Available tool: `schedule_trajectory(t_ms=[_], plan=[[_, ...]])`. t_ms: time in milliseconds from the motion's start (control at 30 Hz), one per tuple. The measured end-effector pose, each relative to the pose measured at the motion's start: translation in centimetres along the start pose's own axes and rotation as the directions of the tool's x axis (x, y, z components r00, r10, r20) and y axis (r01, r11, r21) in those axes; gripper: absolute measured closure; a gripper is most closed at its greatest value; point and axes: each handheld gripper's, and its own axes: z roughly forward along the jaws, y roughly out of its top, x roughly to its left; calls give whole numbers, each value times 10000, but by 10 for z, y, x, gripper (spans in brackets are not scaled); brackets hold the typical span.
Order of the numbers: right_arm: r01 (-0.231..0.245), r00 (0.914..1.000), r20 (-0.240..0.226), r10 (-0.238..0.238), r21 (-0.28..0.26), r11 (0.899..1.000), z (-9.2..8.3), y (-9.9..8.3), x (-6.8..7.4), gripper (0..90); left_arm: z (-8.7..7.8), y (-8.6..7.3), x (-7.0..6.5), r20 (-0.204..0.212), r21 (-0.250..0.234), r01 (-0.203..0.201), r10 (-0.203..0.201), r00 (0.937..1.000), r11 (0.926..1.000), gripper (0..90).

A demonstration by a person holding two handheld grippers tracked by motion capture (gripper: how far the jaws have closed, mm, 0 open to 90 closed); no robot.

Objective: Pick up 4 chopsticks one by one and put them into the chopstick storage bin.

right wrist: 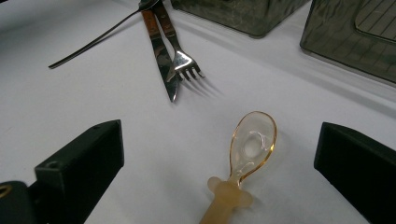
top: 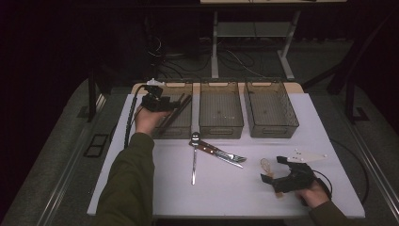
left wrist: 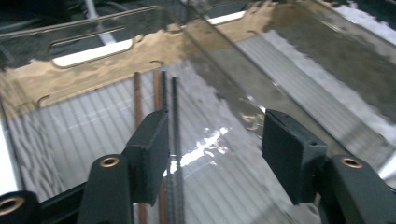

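our right gripper (right wrist: 219,154) rests on the counter (top: 155,188) with jaws wide apart around a clear amber spoon (right wrist: 250,149), not pressing it. our left gripper (left wrist: 215,158) hovers half-open over chopsticks (left wrist: 170,112) lying in the left bin (left wrist: 93,42).

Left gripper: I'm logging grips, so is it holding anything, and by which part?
Nothing: the left gripper is open over the left bin, chopsticks lying loose inside.

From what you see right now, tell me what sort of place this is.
Probably a lab or recording workspace, not a kitchen: a white table on a carpeted floor, three clear sorting bins in a row, loose cutlery, cables and desk legs behind.
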Motion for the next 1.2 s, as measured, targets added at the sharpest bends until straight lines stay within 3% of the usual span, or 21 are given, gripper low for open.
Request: schedule_trajectory(t_ms=[133, 233, 400, 667, 867, 1100, 1200], plan=[[-18, 10000, 22, 18, 0, 10000, 0, 0, -1, 13, -9, -4, -11, 399, -111, -445, 449, 9982, 9989, 357], [18, 10000, 34, -18, 12, 10000, 0, 0, 0, 12, -15, -10, -19, 724, -314, -416, 438, 9964, 9986, 324], [18, 10000, 62, -18, 21, 10000, 0, 0, 0, 13, -25, -19, -33, 1043, -397, -788, 825, 9911, 9961, 266], [19, 10000, 45, -19, 28, 10000, 0, 0, 0, 13, -42, -38, -56, 1194, -704, -1225, 1303, 9843, 9900, 192], [23, 10000, 61, -23, -2, 10000, 0, 0, 0, 13, -48, -56, -71, 1358, -561, -1437, 1502, 9793, 9880, 143], [15, 10000, -4, -15, -96, 10000, -3, 1, 0, 12, -55, -83, -86, 1663, -387, -1803, 1843, 9687, 9828, 73], [9, 10000, -7, -9, -132, 9999, -4, 1, 0, 13, -59, -93, -92, 1773, -536, -1878, 1944, 9648, 9807, 45]])
